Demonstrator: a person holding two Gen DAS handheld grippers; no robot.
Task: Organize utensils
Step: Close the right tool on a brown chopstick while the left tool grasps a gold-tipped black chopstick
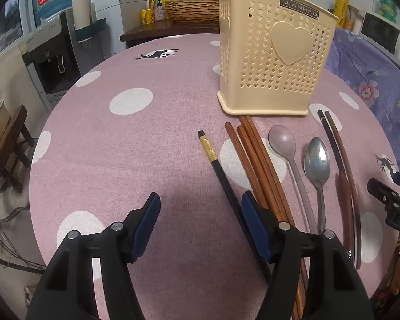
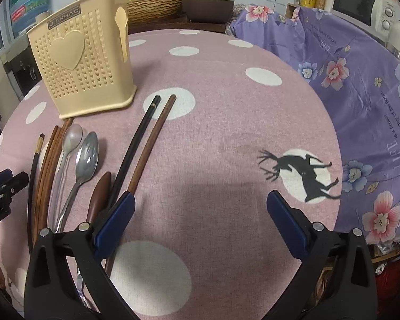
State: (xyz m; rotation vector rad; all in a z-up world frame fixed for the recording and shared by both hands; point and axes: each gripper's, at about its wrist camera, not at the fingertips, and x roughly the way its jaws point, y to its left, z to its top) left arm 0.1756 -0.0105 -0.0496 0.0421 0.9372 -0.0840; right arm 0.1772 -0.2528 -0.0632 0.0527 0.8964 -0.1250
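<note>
Both wrist cameras look steeply down, close over the tabletop (image 1: 146, 138). The left sees the holder (image 1: 274, 53) at one o'clock, the right at eleven; both share holder and utensil row (image 2: 74, 165).

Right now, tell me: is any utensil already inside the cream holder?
Cannot tell: the holder's inside is hidden, though the spoons and chopsticks in view lie on the tablecloth.
</note>
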